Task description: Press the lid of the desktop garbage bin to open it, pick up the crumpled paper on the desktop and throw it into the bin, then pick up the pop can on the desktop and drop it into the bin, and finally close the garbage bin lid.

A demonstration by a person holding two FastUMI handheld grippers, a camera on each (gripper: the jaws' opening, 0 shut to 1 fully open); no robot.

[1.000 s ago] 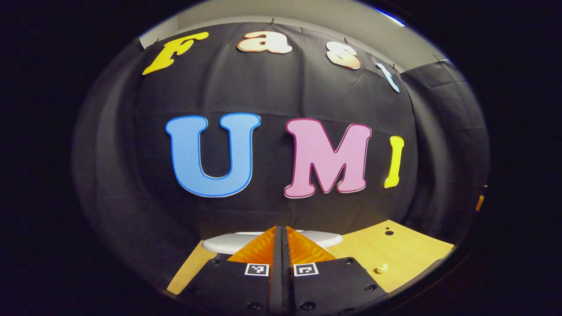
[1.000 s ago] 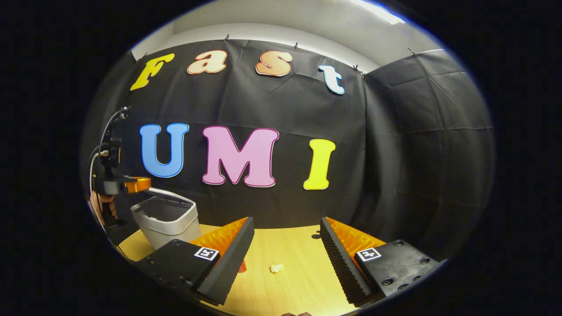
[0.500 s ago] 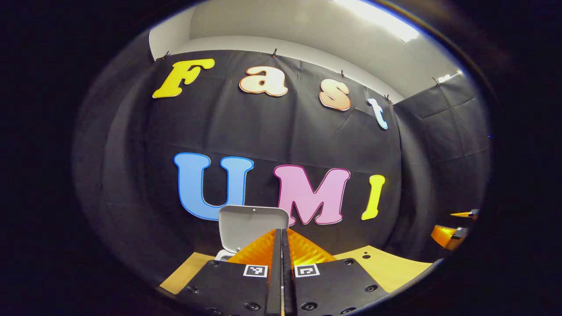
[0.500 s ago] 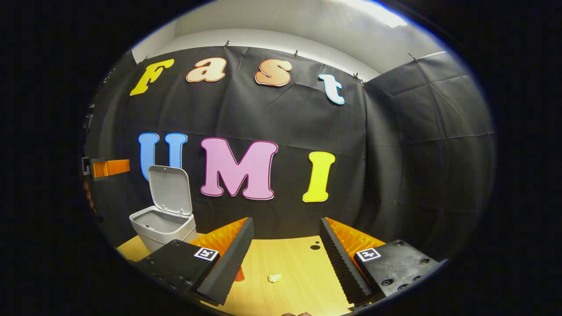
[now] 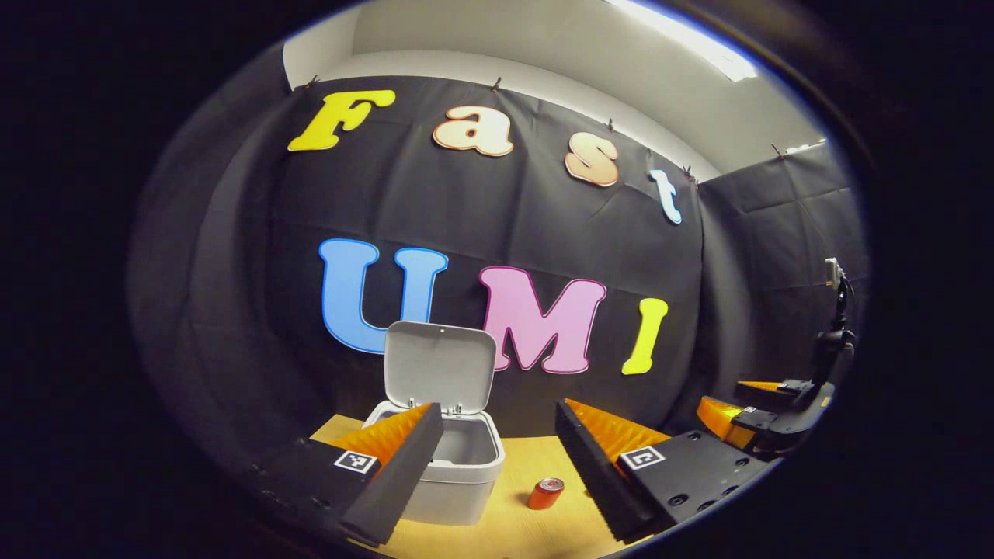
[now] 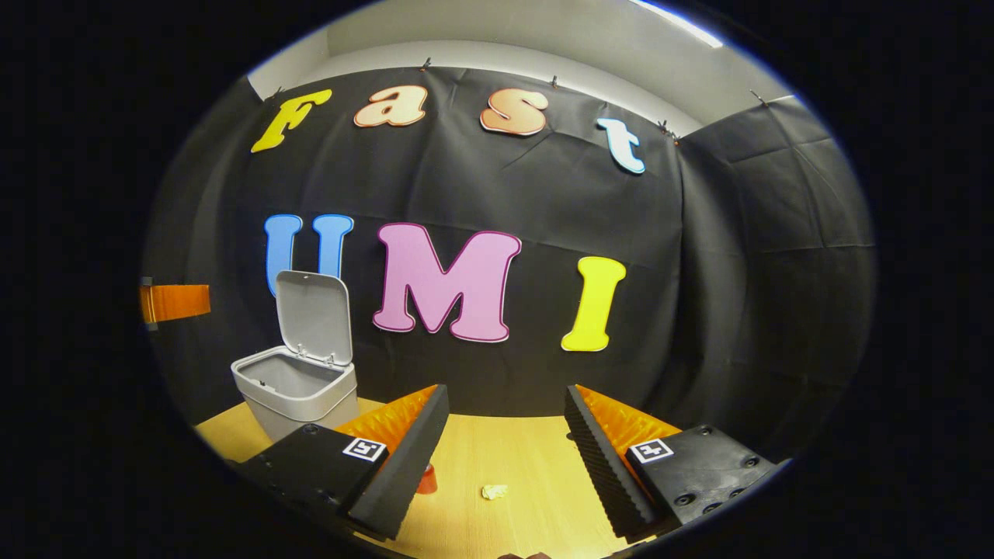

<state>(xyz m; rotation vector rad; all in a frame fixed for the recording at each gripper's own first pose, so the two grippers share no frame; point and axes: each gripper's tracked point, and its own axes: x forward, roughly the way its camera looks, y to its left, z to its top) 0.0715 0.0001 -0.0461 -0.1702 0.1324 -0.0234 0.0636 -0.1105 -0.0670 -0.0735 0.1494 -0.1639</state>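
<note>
Two grippers spread, bin point(image 5: 458, 473) lid point(image 5: 440, 365) up

My left gripper view looks level along its own spread fingers toward the booth's back wall, close behind the open bin point(image 5: 454, 458) near the left end of the desktop point(image 5: 520, 536), with the pop can point(image 5: 546, 493) just right of it. The right gripper point(image 5: 765, 411) shows at that view's right edge. My right gripper view faces the same wall from farther right, over the desktop's middle, with the bin point(image 6: 299, 384) off left. Both views share bin, wall and desktop.
</note>
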